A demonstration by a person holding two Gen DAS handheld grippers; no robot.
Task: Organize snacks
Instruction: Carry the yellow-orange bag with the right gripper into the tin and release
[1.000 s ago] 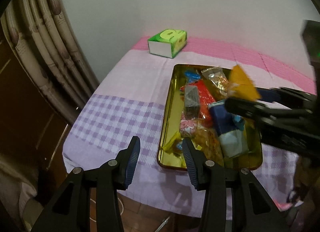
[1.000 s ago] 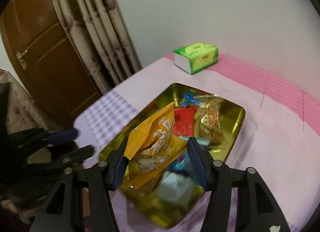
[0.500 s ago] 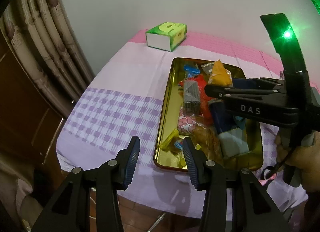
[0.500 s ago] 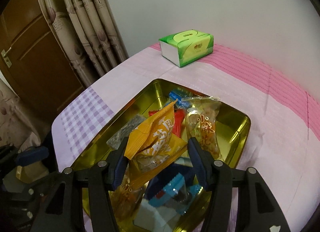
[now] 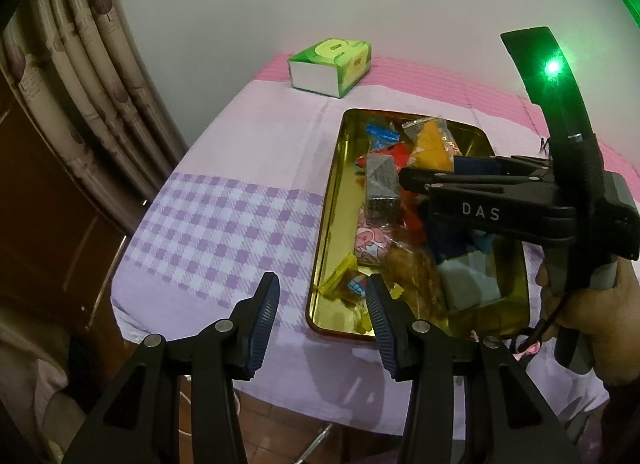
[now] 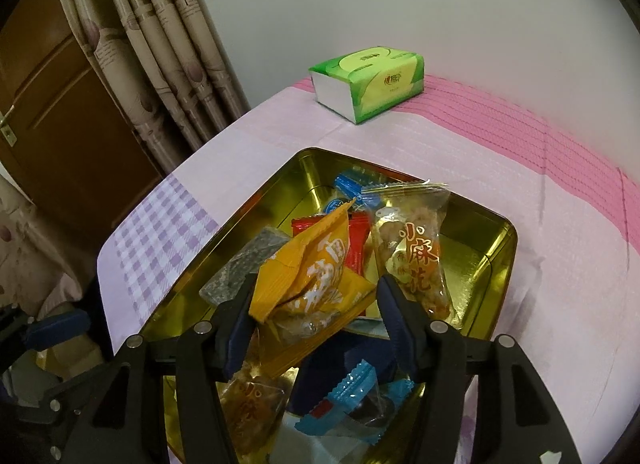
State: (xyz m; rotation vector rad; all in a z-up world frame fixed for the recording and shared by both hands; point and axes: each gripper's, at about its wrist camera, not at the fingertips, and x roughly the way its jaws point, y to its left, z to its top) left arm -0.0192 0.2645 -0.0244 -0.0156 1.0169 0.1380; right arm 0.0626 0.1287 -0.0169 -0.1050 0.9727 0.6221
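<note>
- Partly hidden, the lower end of the orange snack packet [image 6: 316, 288] sits behind the right gripper [image 6: 316, 322], whose jaws are spread about as wide as the packet; the left pad presses its edge, but whether the right pad touches it I cannot tell.
- From the left wrist view only the packet's orange top [image 5: 432, 146] shows above the right gripper's [image 5: 408, 180] black body, which blocks much of the tin's [image 5: 320, 232] right half.
- The packet hangs over the middle of the gold tin [image 6: 500, 264], above the other snacks.
- Under it lie a red packet [image 6: 358, 238], a clear bag of fried twists [image 6: 416, 256] with orange lettering, a blue-wrapped sweet [image 6: 352, 186] at the far end, a dark grey bar [image 6: 244, 264] and a blue-and-clear wrapper [image 6: 352, 400] at the near end, partly cut off by the gripper fingers.
- A pink cartoon-print packet [image 5: 370, 242] and small yellow sweets [image 5: 340, 274] sit near the tin's near-left corner; their labels are too small to read.
- The left gripper [image 5: 322, 310] hovers at the bench's near edge with its jaws wide apart and nothing between them.
- The bench wears a pink and purple-checked cloth [image 5: 224, 220]; a green tissue pack [image 6: 368, 82] rests at its far side near the wall, well apart from the tin.
- A patterned curtain [image 6: 168, 44] and a brown door [image 6: 52, 112] stand to the left.
</note>
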